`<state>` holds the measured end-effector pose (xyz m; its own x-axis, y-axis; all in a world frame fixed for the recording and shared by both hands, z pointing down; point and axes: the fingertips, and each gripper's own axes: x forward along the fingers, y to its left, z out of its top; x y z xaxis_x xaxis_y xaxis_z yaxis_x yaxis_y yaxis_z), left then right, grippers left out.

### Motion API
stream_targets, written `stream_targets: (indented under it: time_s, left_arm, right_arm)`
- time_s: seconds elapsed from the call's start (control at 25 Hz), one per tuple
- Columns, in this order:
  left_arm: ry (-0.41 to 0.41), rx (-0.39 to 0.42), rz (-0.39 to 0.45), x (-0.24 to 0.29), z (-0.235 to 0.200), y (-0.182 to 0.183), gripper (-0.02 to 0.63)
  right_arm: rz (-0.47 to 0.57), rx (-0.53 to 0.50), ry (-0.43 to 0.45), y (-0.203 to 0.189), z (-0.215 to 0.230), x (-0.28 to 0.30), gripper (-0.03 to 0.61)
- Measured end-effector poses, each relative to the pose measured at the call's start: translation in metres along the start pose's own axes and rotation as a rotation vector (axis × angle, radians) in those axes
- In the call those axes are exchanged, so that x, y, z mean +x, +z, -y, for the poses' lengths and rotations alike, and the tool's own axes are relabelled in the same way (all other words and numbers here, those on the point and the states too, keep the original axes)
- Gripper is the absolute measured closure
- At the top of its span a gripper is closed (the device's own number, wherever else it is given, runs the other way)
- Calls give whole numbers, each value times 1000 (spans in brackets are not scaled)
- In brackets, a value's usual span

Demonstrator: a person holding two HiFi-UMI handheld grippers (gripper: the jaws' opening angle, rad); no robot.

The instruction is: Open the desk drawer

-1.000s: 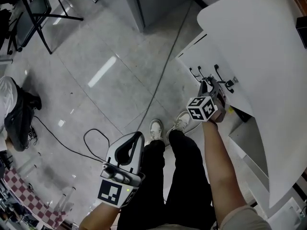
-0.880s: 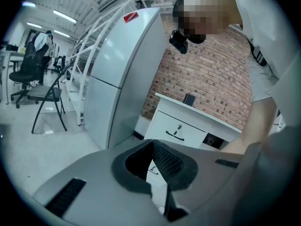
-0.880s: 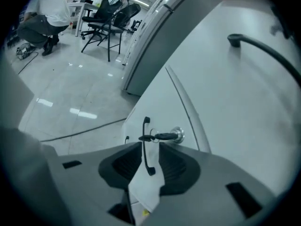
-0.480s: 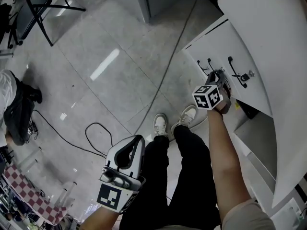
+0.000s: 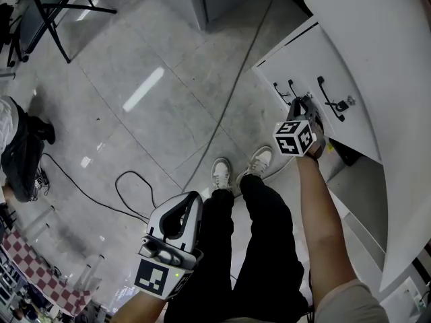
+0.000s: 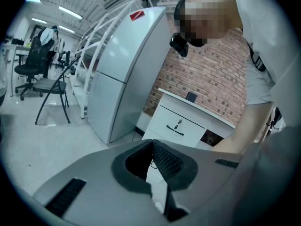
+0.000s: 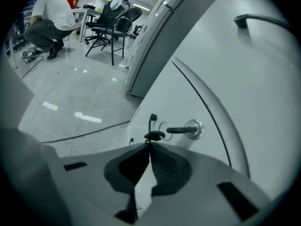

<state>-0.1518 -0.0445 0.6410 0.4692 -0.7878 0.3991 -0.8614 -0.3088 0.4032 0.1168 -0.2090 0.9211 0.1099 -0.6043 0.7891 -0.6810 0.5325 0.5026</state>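
The white desk [image 5: 377, 39] has a stack of drawers [image 5: 316, 62] with thin black handles. My right gripper [image 5: 302, 105] is at the middle drawer handle [image 5: 294, 89]. In the right gripper view its jaws [image 7: 149, 143] have just been closing and now pinch the near end of that handle [image 7: 153, 134]. A key [image 7: 176, 130] sticks out of the lock [image 7: 194, 128] just to the right. My left gripper [image 5: 190, 197] hangs low beside my leg, shut with nothing between its jaws [image 6: 152, 141]. It faces the desk drawers [image 6: 181, 124] from a distance.
A grey fridge [image 6: 127, 65] stands left of the desk. A black cable [image 5: 229, 106] runs over the tiled floor past my shoes [image 5: 221, 177]. A folding chair [image 5: 40, 12] and a crouching person [image 5: 17, 147] are far left. An open compartment [image 5: 350, 180] lies under the desk.
The right gripper has stayed at the drawer handles while its jaws drew together on the middle handle. The left gripper has sunk slightly by my leg.
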Motion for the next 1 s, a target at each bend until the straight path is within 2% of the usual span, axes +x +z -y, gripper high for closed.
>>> stream_targets:
  time_s: [0.16,0.36,0.52,1.0]
  left_arm:
    - [2,-12,23,3,1,2,606]
    - [0,-11,-15,1,4,-6,606]
    - [5,-8,13,5,4,0,606]
    - [13,0,-3,-2,0,3,606]
  right_arm:
    - [9,0,11,-2,-4,-4,557]
    - [29,1,13,-3,-17,-13,557]
    - [39,14,20,-3,-26,-17,557]
    - [73,55,44,2,-52,-36,557]
